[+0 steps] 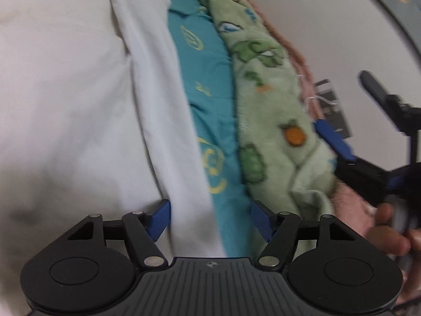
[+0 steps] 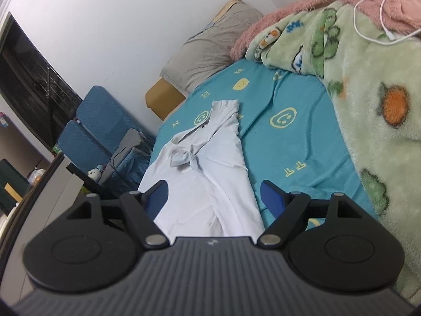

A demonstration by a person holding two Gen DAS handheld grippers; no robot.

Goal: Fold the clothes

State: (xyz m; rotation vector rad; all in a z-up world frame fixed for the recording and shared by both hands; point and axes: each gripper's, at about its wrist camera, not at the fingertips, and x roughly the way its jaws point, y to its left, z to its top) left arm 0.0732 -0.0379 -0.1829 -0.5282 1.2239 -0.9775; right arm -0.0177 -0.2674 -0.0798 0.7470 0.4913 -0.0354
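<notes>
Both jaws stood wide and empty; we judged the left gripper [image 1: 210, 221] and right gripper [image 2: 213, 197] should pinch the shirt [image 2: 210, 179] hem corners at the bed [image 2: 302, 144] edge.

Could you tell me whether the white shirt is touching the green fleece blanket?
Apart. The right wrist view shows a broad strip of teal bedsheet lying bare between the white shirt and the green fleece blanket.

One white polo shirt [image 2: 202, 173], one teal smiley bedsheet [image 2: 294, 137], one green fleece blanket [image 2: 373, 121], one pink blanket [image 2: 302, 8], one pillow [image 2: 210, 50], perhaps two blue cushions [image 2: 92, 126], two grippers: left [image 1: 210, 220], right [image 2: 214, 201].
</notes>
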